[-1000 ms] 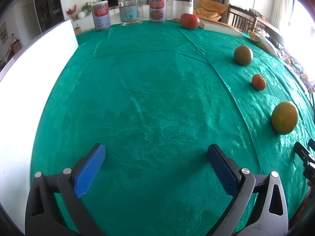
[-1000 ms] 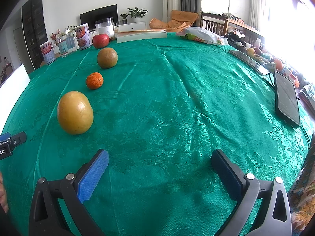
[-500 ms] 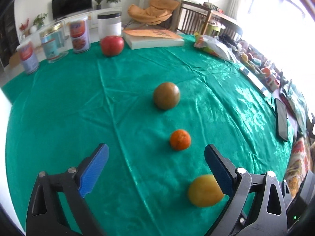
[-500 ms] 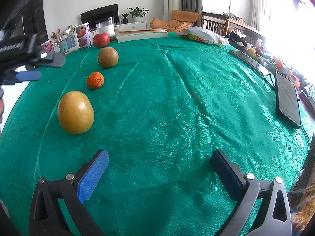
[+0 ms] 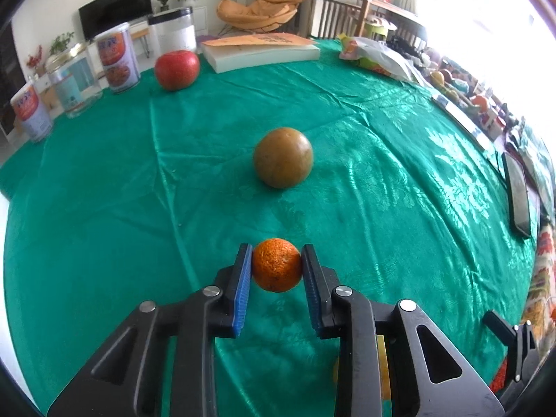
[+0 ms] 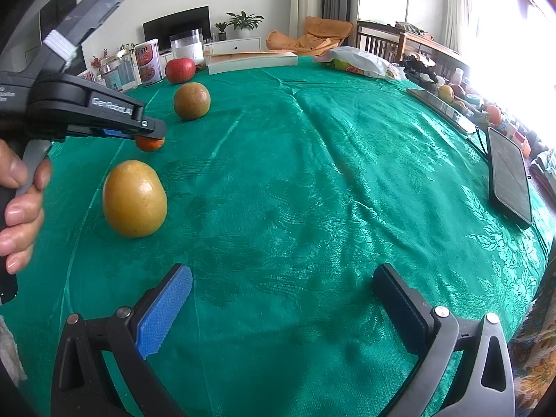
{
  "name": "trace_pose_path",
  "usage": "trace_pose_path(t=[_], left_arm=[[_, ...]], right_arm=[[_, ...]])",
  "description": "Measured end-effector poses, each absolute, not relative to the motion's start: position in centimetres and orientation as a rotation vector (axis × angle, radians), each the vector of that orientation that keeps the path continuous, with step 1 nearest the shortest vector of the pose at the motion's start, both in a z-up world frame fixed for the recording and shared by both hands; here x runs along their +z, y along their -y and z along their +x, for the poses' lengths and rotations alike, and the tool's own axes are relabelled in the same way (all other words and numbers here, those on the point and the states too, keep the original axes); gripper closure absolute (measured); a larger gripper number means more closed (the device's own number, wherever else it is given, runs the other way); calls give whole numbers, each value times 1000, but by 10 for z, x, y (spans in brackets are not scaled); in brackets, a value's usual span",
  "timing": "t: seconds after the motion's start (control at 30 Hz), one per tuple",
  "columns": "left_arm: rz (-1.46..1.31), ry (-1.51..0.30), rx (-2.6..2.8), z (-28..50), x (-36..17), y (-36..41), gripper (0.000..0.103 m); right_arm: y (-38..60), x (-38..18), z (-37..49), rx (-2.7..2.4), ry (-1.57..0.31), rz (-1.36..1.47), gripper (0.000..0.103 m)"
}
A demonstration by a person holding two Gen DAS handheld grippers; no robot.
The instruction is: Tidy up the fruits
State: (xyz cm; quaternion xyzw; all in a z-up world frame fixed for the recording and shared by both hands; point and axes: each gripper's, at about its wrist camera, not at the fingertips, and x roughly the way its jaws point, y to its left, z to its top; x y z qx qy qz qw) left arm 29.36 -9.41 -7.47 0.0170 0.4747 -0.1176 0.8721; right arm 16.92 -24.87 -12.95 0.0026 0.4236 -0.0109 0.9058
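**Tangerine pinched between the left pads**

Tangerine (image 5: 276,264), small, round and bright orange with a pebbled skin, sits between the two blue pads of the left gripper (image 5: 277,267), whose jaws have closed in until both pads press its sides. It is low over the green tablecloth (image 5: 104,208); whether it rests on the cloth or hangs just clear is hard to tell. A hand (image 6: 21,205) holds that gripper's handle at the left edge of the right wrist view.

Beyond the tangerine, further across the table, lies a dull brown-green round fruit (image 5: 283,157), and further still a red apple (image 5: 177,69) near the far edge. Near the tangerine on the close side stands a larger yellow fruit (image 6: 134,198), smooth and egg-shaped. The four fruits form a loose line running from near to far.

The right gripper (image 6: 281,307) hovers over bare cloth with its jaws wide apart and nothing between them.

At the far left stand a printed can (image 5: 117,62), a second printed can (image 5: 30,111), a clear jar (image 5: 74,85) and a clear tub (image 5: 172,34) with white contents; what the others hold cannot be seen. A thick book (image 5: 260,52) lies to the right of the apple. At the right edge lies a dark phone (image 6: 509,179).
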Motion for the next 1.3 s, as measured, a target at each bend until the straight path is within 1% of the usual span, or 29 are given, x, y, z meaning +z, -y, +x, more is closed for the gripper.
trace_pose_path(t=[0.27, 0.4, 0.5, 0.57, 0.6, 0.63, 0.73, 0.83, 1.0, 1.3], left_arm=[[12, -978, -101, 217, -64, 1, 74], [-12, -991, -40, 187, -80, -38, 74], [-64, -992, -45, 176, -95, -52, 71], [-34, -983, -13, 174, -100, -51, 65], [-17, -976, 4, 173, -103, -50, 51], [-8, -961, 19, 173, -104, -48, 34], [-10, -934, 59, 171, -108, -51, 17], [-48, -937, 87, 172, -110, -60, 7], [-53, -949, 116, 175, -112, -64, 1], [-54, -947, 118, 175, -113, -64, 1]], right_arm=[[249, -130, 169, -22, -874, 5, 0], [249, -130, 169, -21, -874, 5, 0], [248, -130, 169, -22, -873, 6, 0], [249, -129, 169, -23, -870, 7, 0], [249, -129, 169, -23, -869, 7, 0], [249, -129, 169, -23, -868, 7, 0], [248, -129, 169, -23, -867, 6, 0], [248, -129, 168, -23, -867, 6, 0], [248, -129, 169, -23, -867, 6, 0], [248, -129, 168, -24, -865, 6, 0]])
